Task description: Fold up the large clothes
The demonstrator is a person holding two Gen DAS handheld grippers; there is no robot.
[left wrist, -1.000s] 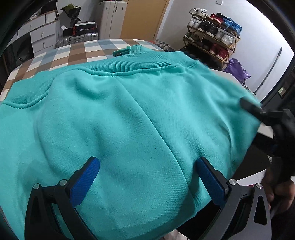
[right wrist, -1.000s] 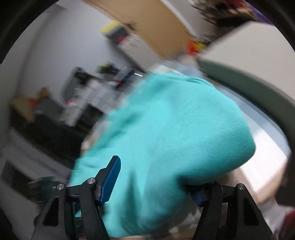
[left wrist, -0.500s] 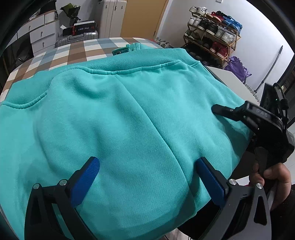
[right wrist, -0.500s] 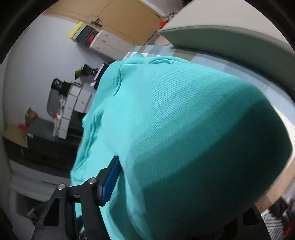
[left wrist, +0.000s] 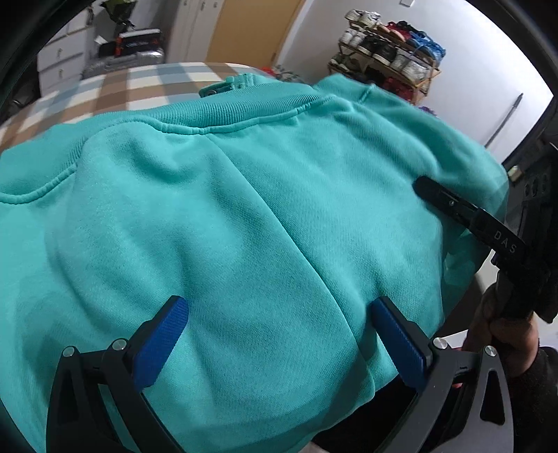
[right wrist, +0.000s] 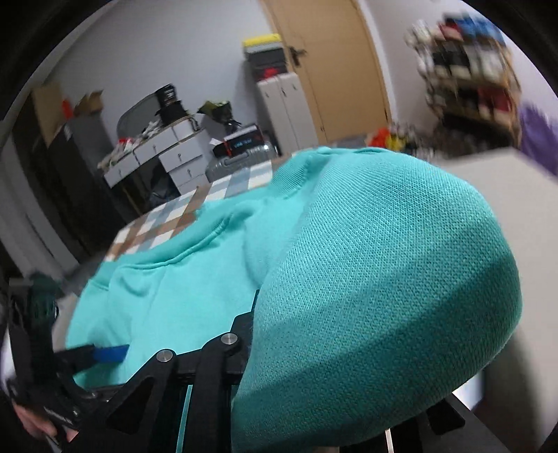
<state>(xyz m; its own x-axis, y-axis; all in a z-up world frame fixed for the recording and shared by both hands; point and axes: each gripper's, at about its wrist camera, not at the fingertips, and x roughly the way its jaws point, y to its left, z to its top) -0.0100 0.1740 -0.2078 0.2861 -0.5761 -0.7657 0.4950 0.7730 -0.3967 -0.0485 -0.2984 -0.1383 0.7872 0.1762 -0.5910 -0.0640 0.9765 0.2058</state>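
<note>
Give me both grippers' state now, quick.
Left gripper: open, fingers spread over the sweatshirt, not pinching it.
Right gripper: just closed, shut on the sweatshirt's edge.

The sweatshirt [left wrist: 244,216] is spread on the checked tabletop [left wrist: 115,87], which shows beyond it toward 11 o'clock. A shoe rack [left wrist: 390,59] is set behind at 1 o'clock, drawers [left wrist: 62,62] at 10 o'clock, a door [left wrist: 251,28] at 12.
</note>
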